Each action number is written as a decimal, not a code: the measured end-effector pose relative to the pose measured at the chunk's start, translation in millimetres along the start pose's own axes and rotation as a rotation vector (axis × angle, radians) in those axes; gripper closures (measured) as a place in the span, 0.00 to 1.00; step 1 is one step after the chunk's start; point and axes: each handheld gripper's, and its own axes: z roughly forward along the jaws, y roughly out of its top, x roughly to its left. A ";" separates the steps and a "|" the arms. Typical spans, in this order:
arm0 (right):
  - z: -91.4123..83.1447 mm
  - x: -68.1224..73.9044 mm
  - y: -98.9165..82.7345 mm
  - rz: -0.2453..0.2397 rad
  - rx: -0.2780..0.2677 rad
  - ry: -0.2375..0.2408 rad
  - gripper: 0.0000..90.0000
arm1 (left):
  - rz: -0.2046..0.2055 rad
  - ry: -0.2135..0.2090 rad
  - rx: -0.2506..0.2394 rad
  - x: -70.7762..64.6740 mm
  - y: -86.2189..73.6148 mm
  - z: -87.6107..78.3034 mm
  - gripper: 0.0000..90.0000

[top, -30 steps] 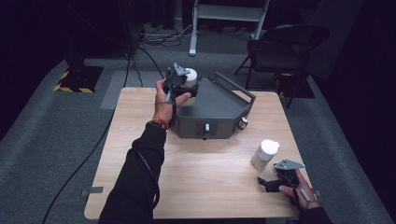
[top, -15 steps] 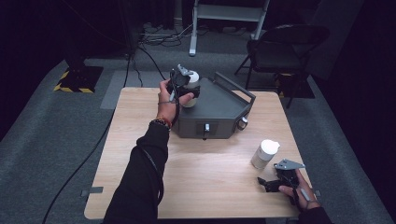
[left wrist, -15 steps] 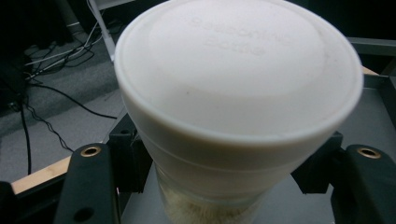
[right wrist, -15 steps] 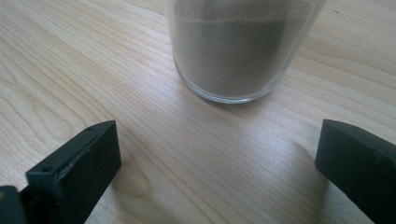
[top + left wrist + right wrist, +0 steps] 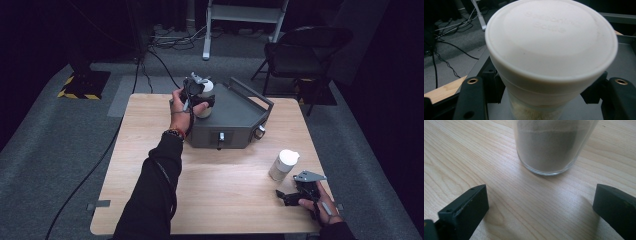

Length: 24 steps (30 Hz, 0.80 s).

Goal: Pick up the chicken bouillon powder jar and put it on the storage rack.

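- The left claw (image 5: 200,97) is clamped on a jar with a white lid (image 5: 551,40). It holds the jar upright over the near left part of the grey box (image 5: 240,112).
- The grey box sits at the far side of the tabletop (image 5: 150,150).
- I think the step now is setting this jar on top of the grey box.
- Next, the jar should go down flat, and then the claw should let go.
- A second jar (image 5: 285,165) stands on the tabletop, in front of the grey box and to its right.
- The right claw (image 5: 287,197) rests just in front of that jar. Its two sides are wide apart and hold nothing.
- It looks ready to slide forward and grab the second jar (image 5: 554,145).
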 end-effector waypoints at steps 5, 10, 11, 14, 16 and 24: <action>0.0 0.0 0.0 0.000 0.000 0.000 0.00 | -0.001 -0.004 -0.006 0.0 -1.3 -0.1 0.37; 0.0 0.1 0.0 0.001 0.000 0.000 0.00 | -0.017 -0.004 -0.033 3.1 -9.8 1.0 0.37; 0.0 0.1 0.0 0.001 0.000 0.000 0.00 | -0.017 -0.004 -0.033 3.1 -9.8 1.0 0.37; 0.0 0.0 0.0 0.000 0.000 0.000 0.00 | -0.015 -0.003 -0.045 2.9 -13.3 1.4 0.37; 0.0 0.0 -0.1 0.000 0.000 0.000 0.00 | -0.020 -0.004 -0.047 4.4 -14.4 1.3 0.37; 0.0 0.0 0.0 0.000 0.000 0.000 0.00 | -0.018 0.001 -0.062 2.8 -18.9 2.3 0.36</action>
